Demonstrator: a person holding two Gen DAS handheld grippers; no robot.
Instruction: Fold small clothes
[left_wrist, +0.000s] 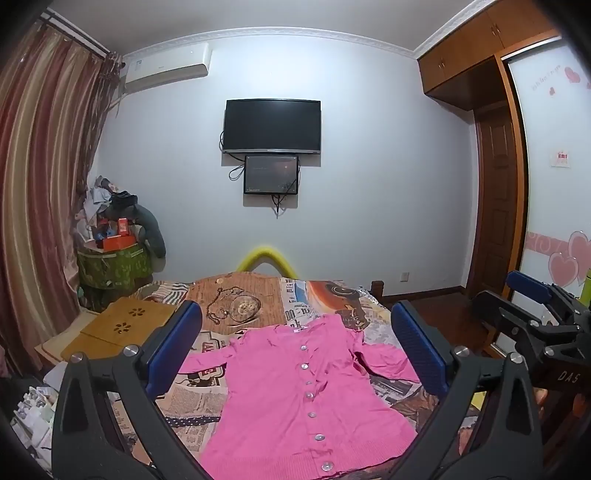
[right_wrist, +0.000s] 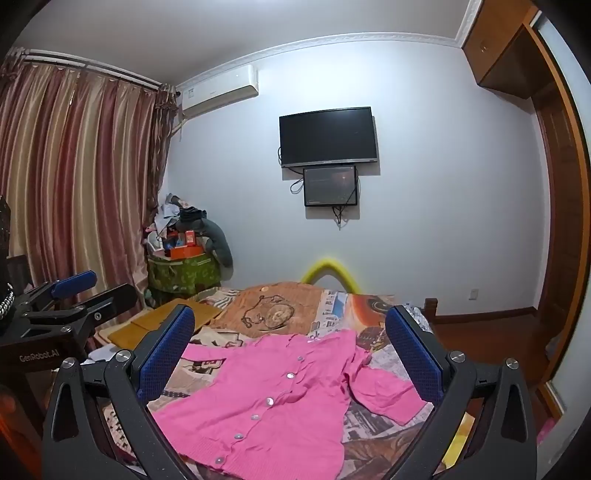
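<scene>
A pink buttoned cardigan (left_wrist: 295, 398) lies spread flat on the patterned bedspread (left_wrist: 240, 306), collar away from me, both sleeves out to the sides. In the right wrist view the same cardigan (right_wrist: 266, 398) lies with its right sleeve bent downward. My left gripper (left_wrist: 295, 343) hovers above the cardigan's near half, open wide, with nothing between its blue pads (left_wrist: 173, 347). My right gripper (right_wrist: 290, 350) is also open and empty above the garment. Each gripper shows in the other's view: the right gripper (left_wrist: 535, 306) at the right edge, the left gripper (right_wrist: 79, 291) at the left.
A wooden lap tray (left_wrist: 122, 325) lies on the bed's left side. A green bin piled with boxes and clothes (left_wrist: 114, 254) stands by the curtain. A yellow foam arc (left_wrist: 264, 258) rises behind the bed's far end. The wardrobe (left_wrist: 517, 184) is on the right.
</scene>
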